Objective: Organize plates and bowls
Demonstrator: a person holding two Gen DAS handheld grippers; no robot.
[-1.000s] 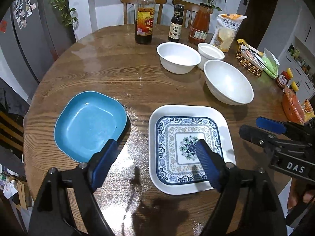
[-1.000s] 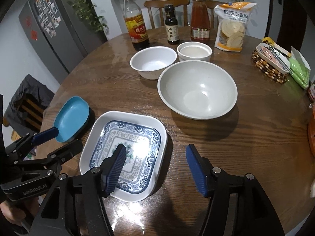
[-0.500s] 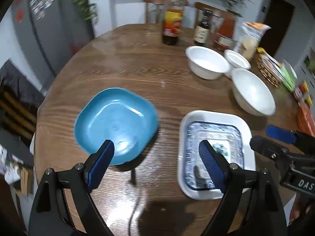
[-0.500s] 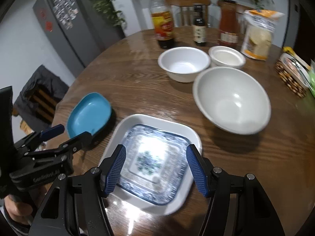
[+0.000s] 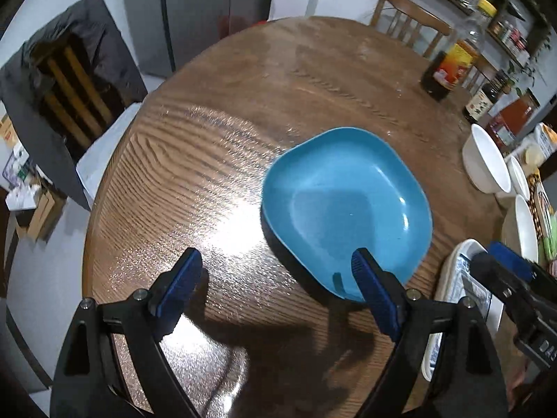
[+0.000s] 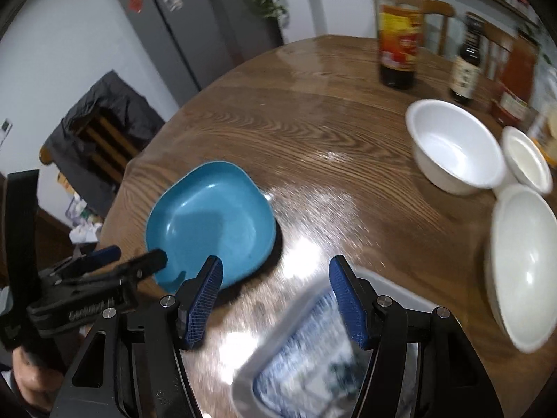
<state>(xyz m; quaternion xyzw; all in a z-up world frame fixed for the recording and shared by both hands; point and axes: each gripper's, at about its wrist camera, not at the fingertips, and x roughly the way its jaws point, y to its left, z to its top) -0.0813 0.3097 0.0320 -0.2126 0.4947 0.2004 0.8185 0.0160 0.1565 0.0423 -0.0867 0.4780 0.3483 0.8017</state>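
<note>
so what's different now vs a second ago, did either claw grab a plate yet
No grab yet. Both claws swung toward the blue plate: the left claw, earlier straddling the gap between the plates, now has one finger over the blue plate's near edge, its jaws having just opened a little wider. The right claw moved over the patterned plate's left side, still open. Plates, white bowls and bottles stayed put.

A broad stretch of bare worktop (image 5: pixel 243 104) lies left of and beyond the blue plate (image 5: pixel 344 205), open to any approach. To the plate's right, the patterned plate (image 6: pixel 313 358) sits close, leaving a narrow gap. Three white bowls (image 6: pixel 456 146) cluster further right, with bottles (image 6: pixel 398 35) lining the far edge behind them.
</note>
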